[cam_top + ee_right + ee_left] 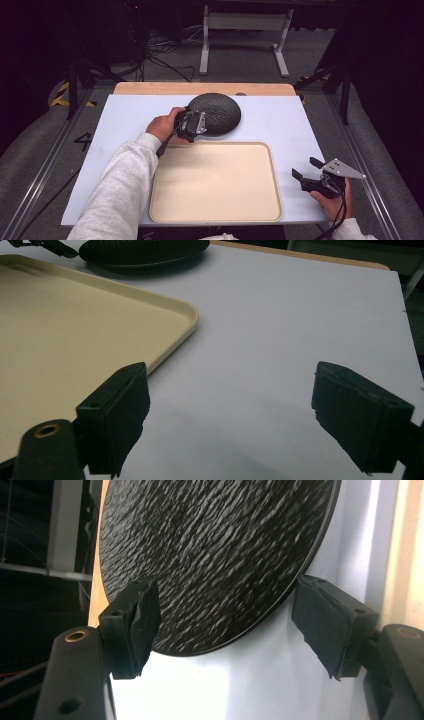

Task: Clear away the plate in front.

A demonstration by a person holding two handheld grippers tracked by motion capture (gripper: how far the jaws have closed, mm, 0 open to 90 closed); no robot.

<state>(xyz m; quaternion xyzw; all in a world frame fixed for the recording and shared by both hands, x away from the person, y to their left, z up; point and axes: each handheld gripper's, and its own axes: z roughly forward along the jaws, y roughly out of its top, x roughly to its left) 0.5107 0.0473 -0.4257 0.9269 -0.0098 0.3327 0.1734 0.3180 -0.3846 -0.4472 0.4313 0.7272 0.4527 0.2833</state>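
The plate [216, 113], black, round and with a rippled texture, lies on the far middle of the counter [280, 125], just beyond the far rim of the tray [215, 210] and apart from it. The left gripper [192, 125] is at the plate's near-left edge; in the left gripper view its jaws stand fairly wide, one pad [142, 622] over the plate's rim and the other pad [325, 625] just outside the edge, and neither is seen to press on the plate, so nothing is gripped. The right gripper [306, 169] sits low over the counter's near right, well apart from the plate and just right of the tray; its jaws are wide open with only bare counter between them. The counter is a pale bluish-white sheet, matte and smooth, laid over a wooden top [150, 88] whose light strip shows along the far edge. The tray is cream, shallow, with rounded corners, and nothing lies in it. Round the counter the room is dark: a grey floor [240, 55], a tangle of black cables [160, 55] behind, the white legs of a frame [205, 45] farther back, yellow-and-black tape [62, 95] on the floor at the left, and metal rails [40, 185] running along both sides. A grey sleeve [120, 185] covers the left forearm.
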